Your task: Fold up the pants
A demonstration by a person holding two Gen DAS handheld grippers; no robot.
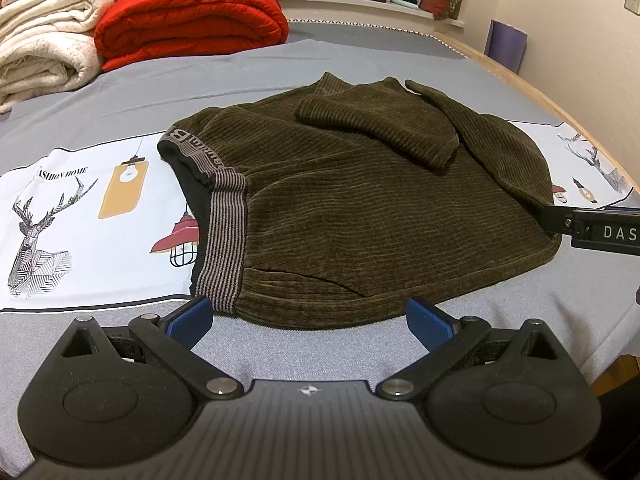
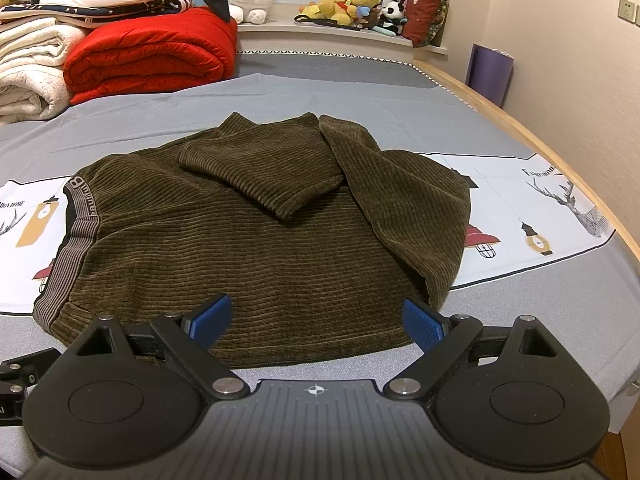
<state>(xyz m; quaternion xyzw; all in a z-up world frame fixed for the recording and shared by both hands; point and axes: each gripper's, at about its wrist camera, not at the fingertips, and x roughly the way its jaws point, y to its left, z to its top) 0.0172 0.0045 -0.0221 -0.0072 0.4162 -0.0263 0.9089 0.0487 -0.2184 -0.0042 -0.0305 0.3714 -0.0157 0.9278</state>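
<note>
Olive-brown corduroy pants [image 1: 360, 208] lie folded on the bed, the legs doubled back over the seat. Their striped grey waistband [image 1: 226, 236] faces left. My left gripper [image 1: 310, 322] is open just in front of the near hem, at the waistband corner, with nothing between its blue pads [image 1: 192, 320]. In the right wrist view the same pants [image 2: 280, 248] fill the middle, and my right gripper [image 2: 318, 322] stands open at the near edge, its pads [image 2: 424, 324] spread over the hem. Part of the right gripper's body [image 1: 600, 232] shows at the left view's right edge.
The bed has a grey sheet with a white printed band [image 1: 80, 216] of deer and lamps. Folded white blankets [image 1: 44, 40] and a red quilt [image 1: 188, 20] are stacked at the far left. Plush toys [image 2: 352, 0] line the window ledge. The bed's wooden edge [image 2: 560, 152] runs along the right.
</note>
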